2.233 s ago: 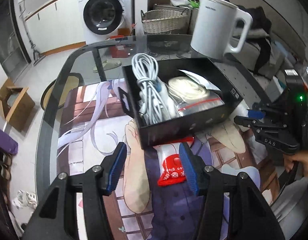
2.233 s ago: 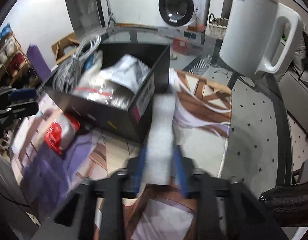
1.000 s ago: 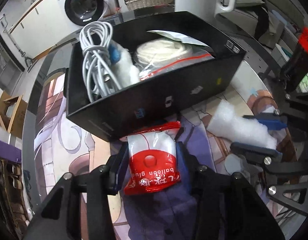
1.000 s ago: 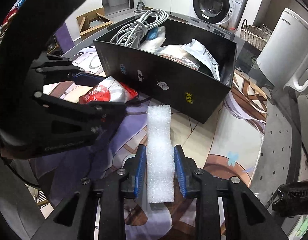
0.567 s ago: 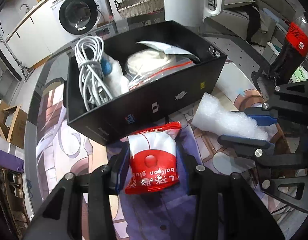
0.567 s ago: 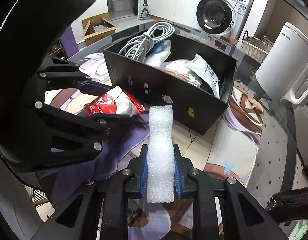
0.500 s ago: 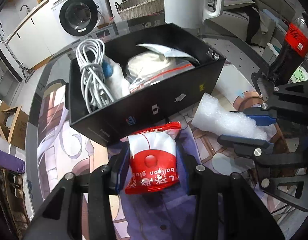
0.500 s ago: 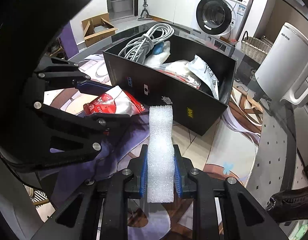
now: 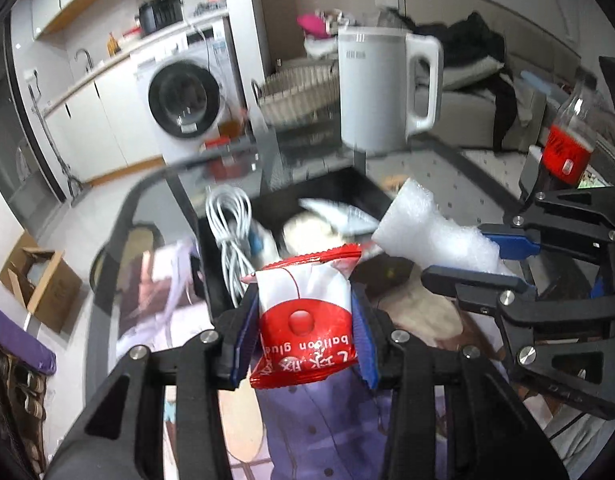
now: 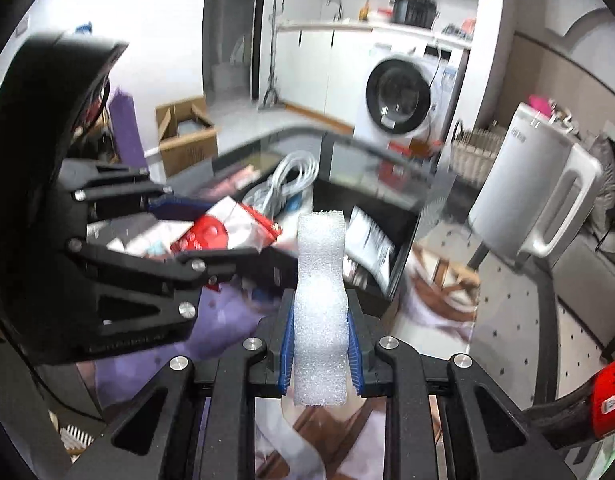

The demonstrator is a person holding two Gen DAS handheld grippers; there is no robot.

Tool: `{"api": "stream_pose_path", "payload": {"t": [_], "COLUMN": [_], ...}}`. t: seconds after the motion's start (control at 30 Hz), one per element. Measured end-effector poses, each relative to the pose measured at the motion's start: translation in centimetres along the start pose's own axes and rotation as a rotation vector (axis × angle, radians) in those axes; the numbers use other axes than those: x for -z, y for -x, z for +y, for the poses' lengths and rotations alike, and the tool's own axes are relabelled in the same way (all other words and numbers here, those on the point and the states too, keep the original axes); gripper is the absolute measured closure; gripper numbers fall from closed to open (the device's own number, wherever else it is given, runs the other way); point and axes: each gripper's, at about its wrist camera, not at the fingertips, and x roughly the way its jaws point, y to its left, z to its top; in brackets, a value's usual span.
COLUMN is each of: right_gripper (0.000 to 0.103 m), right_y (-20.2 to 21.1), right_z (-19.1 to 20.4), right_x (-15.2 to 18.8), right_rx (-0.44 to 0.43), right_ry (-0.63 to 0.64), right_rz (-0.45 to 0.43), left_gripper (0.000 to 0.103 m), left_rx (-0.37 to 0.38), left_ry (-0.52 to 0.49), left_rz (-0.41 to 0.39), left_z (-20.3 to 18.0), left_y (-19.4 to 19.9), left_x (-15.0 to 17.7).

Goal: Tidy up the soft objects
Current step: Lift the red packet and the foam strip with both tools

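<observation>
Gripping a red and white packet (image 9: 306,320), the left gripper (image 9: 303,338) has its blue pads pressed against both sides, holding it above the printed mat (image 9: 319,432). Beside it, the right gripper (image 10: 321,350) is clamped tight on a white foam strip (image 10: 320,304), which pinches in where the pads squeeze it. Just beyond both lies the black box (image 9: 211,276), with a coiled white cable (image 9: 231,236) and plastic bags (image 9: 331,216) inside. Farther back stand a white kettle (image 9: 383,92) and a washing machine (image 9: 183,100).

Bright, even indoor light, strong fisheye bending with dark vignetted corners, motion blur smearing the background and worktop (image 9: 155,184), near claws sharp, soft reflections on glass
</observation>
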Motion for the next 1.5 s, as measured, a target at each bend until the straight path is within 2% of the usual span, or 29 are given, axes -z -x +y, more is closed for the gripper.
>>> {"api": "stream_pose_path", "payload": {"t": [0.13,0.3,0.43,0.6,0.63,0.77,0.9,1.0,1.13,1.5], "right_gripper": [0.081,0.081,0.081,0.081,0.081,0.081,0.081,0.081,0.081,0.081], "right_y": [1.7,4.9,7.6,9.7,9.9,9.7,9.8,10.5,11.8,12.0], "right_z": [-0.3,-0.3,0.0,1.3,1.5,2.4,1.9,1.1,0.4,0.9], "right_x": [-0.7,-1.4,-1.7,-1.4,-1.4,-1.3,-1.1,-0.9,-0.7,-0.7], "right_rx": [0.02,0.055,0.073,0.069,0.047,0.056,0.063,0.1,0.132,0.126], "right_ry": [-0.009,-0.015,-0.015,0.018,0.028,0.043,0.002,-0.037,-0.077,-0.066], "right_rz": [-0.087,-0.258,-0.375,-0.477,-0.48,-0.482,-0.502,-0.543,-0.604,-0.603], "left_gripper": [0.062,0.062,0.062,0.061,0.061,0.061,0.061,0.061,0.061,0.061], "left_rx": [-0.005,-0.037,-0.072,-0.124,-0.128,-0.143,-0.151,-0.146,-0.144,-0.141], "left_ry": [0.006,0.023,0.048,0.074,0.078,0.103,0.11,0.112,0.108,0.114], "left_rz": [-0.112,-0.26,-0.333,-0.417,-0.43,-0.503,-0.563,-0.59,-0.607,-0.606], "left_z": [0.3,0.8,1.7,2.8,3.0,3.8,4.2,4.4,4.2,3.8], "left_y": [2.2,5.2,6.7,8.0,8.3,9.8,11.1,11.8,12.2,12.1], "left_x": [-0.5,-1.0,-1.1,-0.7,-0.7,-0.1,0.2,0.6,0.9,0.7]}}
